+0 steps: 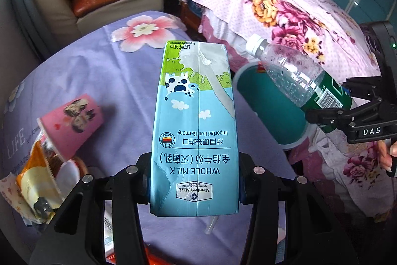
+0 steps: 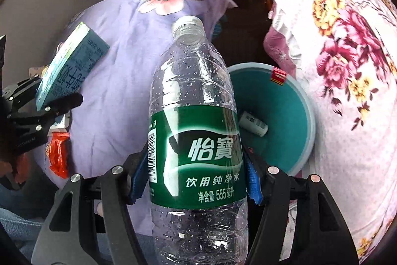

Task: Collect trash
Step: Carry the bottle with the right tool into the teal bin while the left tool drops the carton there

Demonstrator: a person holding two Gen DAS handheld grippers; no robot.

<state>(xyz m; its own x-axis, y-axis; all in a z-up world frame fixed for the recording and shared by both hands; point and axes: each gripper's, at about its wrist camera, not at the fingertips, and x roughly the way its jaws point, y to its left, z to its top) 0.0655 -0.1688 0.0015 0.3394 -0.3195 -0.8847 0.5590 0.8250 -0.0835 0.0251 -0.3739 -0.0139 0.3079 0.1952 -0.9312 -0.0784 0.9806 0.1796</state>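
Purple floral cloth (image 1: pixel 99 71), "WHOLE MILK" carton (image 1: pixel 196 128), "555" water bottle (image 2: pixel 198 140)

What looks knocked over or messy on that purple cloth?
A pink paper cup lies tipped on its side at the cloth's left edge, resting against crumpled wrappers. An orange wrapper lies loose nearby. Nothing looks spilled.
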